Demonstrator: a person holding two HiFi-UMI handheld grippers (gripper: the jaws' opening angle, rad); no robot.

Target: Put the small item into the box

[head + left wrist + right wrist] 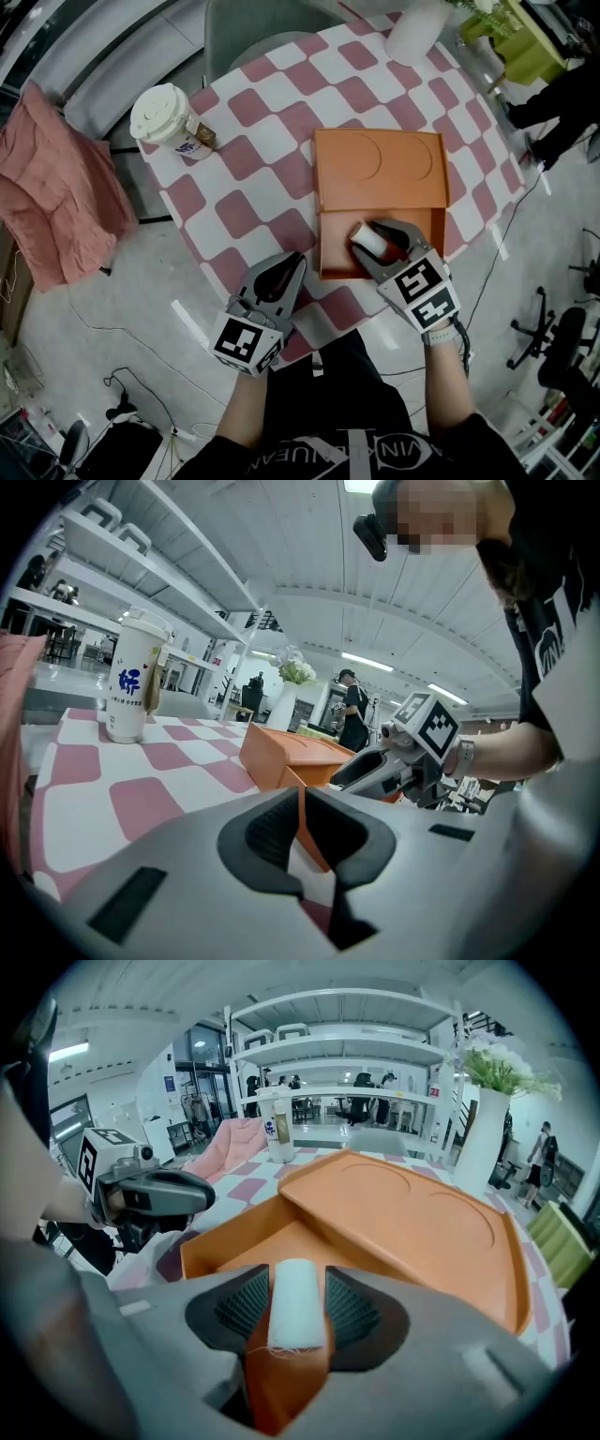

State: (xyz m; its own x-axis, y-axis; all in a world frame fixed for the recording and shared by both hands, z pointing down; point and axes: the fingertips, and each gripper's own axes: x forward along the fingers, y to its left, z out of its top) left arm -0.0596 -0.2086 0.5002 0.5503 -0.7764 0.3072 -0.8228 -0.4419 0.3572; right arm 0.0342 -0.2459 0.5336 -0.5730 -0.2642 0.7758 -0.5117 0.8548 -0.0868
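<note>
An orange box [336,255] lies on the checked table, its lid [380,169] slid back over the far half so the near half is open. My right gripper [375,236] hovers over that open half, shut on a small white roll [367,240]. In the right gripper view the roll [296,1302] stands clamped between the dark pads [349,1309], with the box's orange floor [281,1241] right below. My left gripper [287,268] rests at the table's near edge, left of the box, shut and holding nothing. From the left gripper view the box [281,747] lies just ahead.
A lidded paper cup [169,117] stands at the table's far left. A white vase [417,28] with flowers is at the far right. A pink cloth [56,187] hangs left of the table, and a grey chair [253,28] stands behind it.
</note>
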